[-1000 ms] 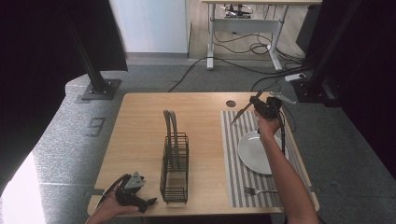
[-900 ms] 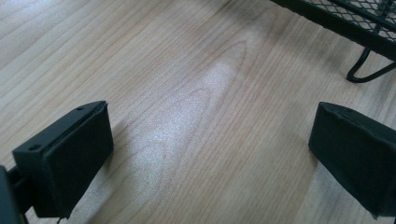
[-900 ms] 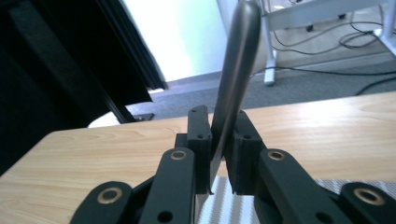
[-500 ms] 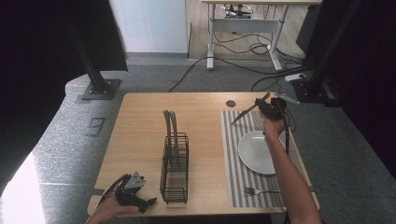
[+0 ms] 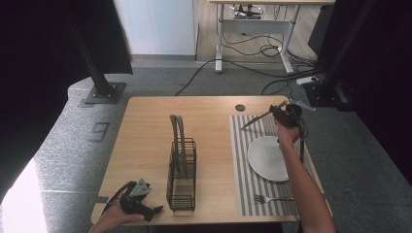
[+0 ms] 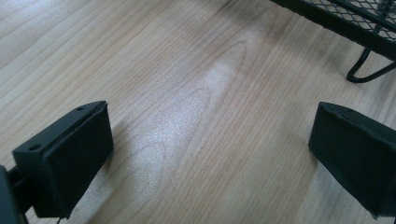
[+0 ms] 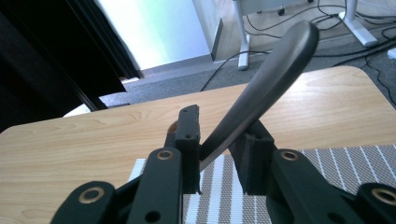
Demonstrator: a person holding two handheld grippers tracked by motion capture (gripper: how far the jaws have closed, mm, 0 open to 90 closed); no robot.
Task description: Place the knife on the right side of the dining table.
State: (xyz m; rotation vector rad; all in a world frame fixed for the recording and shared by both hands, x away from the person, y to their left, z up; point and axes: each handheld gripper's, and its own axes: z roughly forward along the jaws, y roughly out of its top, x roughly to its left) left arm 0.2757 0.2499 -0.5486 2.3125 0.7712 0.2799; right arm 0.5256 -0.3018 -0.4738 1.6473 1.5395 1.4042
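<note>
Knife (image 5: 260, 117) is what the right gripper (image 5: 284, 115) has at the far right of the table (image 5: 145, 141), raised over the far end of the striped mat (image 5: 241, 194). In the high view its thin dark line slants from the gripper out toward the middle of the table, tip over the mat's far left corner. In the right gripper view the knife (image 7: 261, 93) passes between the jaws and rises up and away, rounded end highest. The jaws have just been easing apart; the knife sits against the left one, and there seems to be a small gap on the other side, though I cannot tell whether that jaw touches it lower down.

Just on the near side of that hand, the round white plate (image 5: 266, 158) lies on the mat, and a fork (image 5: 272, 198) lies flat across the mat's near end.

A black wire rack (image 5: 181, 174) stands upright around the middle of the table, with two tall loops at its far end.

The left gripper (image 5: 138, 204) rests near the table's near left corner, just beside the rack. In the left gripper view, its jaws are spread wide over bare wood (image 6: 187, 116) with nothing between them, and the rack's foot (image 6: 369, 70) shows at the upper right.
</note>
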